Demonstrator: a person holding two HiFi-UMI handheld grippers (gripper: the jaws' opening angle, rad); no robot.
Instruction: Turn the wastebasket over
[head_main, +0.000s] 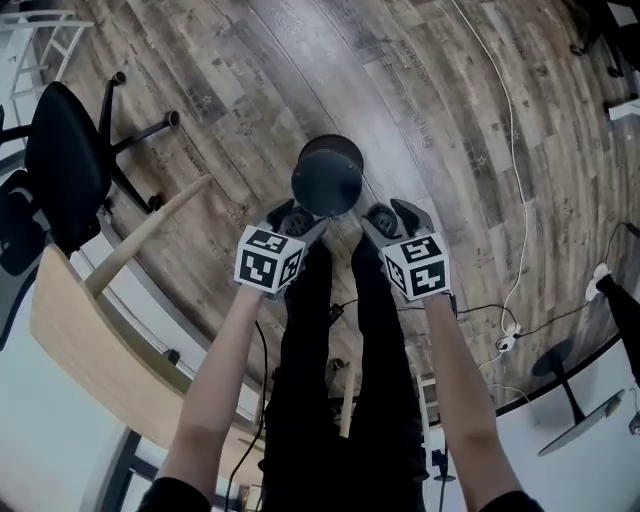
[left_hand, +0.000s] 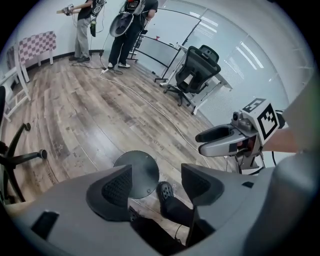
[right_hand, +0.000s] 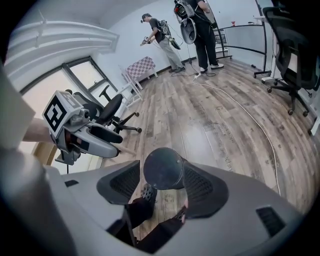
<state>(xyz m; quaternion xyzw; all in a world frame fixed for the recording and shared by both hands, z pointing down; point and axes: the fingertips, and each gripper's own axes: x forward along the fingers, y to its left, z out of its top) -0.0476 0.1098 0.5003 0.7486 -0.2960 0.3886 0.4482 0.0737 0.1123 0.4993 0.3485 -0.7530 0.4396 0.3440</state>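
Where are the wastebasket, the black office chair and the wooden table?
wastebasket (head_main: 327, 180), head view, its flat round top.
black office chair (head_main: 62, 160), head view, its upholstery.
wooden table (head_main: 80, 345), head view, its bare top.

Dark round wastebasket (head_main: 327, 180), base up, on wooden floor (head_main: 450, 120)

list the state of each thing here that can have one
wastebasket: upside down on the floor, closed base facing up
left gripper: open, nothing gripped
right gripper: open, wastebasket lined up between its jaws but not clamped
office chair: upright, nobody in it
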